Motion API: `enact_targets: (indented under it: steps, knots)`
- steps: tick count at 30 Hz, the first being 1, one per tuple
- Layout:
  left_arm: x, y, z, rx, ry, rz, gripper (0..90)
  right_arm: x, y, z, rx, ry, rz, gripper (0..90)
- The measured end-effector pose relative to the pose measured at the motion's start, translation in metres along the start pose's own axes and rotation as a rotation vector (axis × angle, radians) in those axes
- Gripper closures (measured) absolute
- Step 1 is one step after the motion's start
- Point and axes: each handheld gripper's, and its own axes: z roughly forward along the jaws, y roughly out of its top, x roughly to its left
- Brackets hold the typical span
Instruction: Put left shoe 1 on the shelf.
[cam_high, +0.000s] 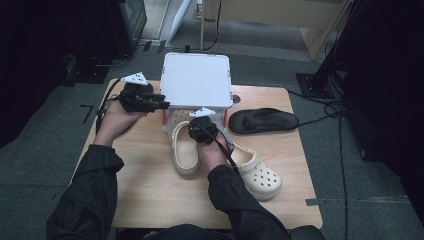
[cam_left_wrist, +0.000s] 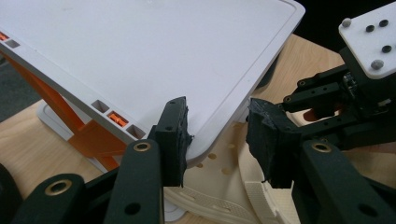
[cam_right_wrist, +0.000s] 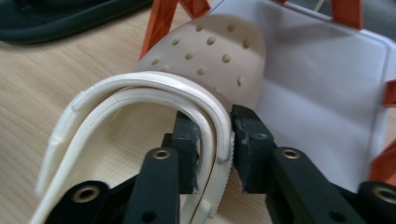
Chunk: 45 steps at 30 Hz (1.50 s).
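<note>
Gripping: cream clog (cam_right_wrist: 205, 60) at frame centre, heel rim between right gripper (cam_right_wrist: 215, 149) jaws, toe under white rack (cam_high: 196, 80). Left gripper (cam_left_wrist: 217, 135) held empty, half-open. Risk: slippage if the pinch is loosened.

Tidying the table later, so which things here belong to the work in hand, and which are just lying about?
In the work:
- cream clog, heel rim between the jaws of the right tool, toe under the white rack
- left tool, open at the rack's corner

Lying about:
- second cream clog
- black sandal
</note>
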Motion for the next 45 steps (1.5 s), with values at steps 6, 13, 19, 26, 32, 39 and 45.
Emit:
enact_targets:
  steps: [6,13,19,26,32,39,45]
  knots:
    - [-0.002,-0.001,0.001,-0.005,0.015,0.004,59.6,0.003,-0.001,-0.011,-0.013,0.037,-0.024,52.3]
    - [-0.001,-0.002,0.000,-0.014,0.012,-0.013,60.0,0.006,-0.021,-0.042,-0.045,0.107,-0.030,51.4]
    - [0.001,-0.003,0.000,-0.027,0.005,-0.028,60.7,0.012,-0.049,-0.064,-0.098,0.265,-0.012,57.6]
    - [0.001,-0.004,0.000,-0.031,0.003,-0.032,61.6,0.030,-0.089,-0.083,-0.060,0.320,-0.122,75.8]
    - [0.000,-0.004,0.000,-0.031,0.009,-0.029,61.7,0.036,-0.112,-0.068,0.025,0.358,-0.137,77.8]
    - [-0.001,-0.004,0.001,-0.035,0.013,-0.029,61.8,0.040,-0.108,-0.053,0.032,0.345,-0.140,79.9]
    - [0.000,-0.004,0.001,-0.037,0.007,-0.039,61.7,0.045,-0.099,-0.045,0.023,0.361,-0.122,79.7]
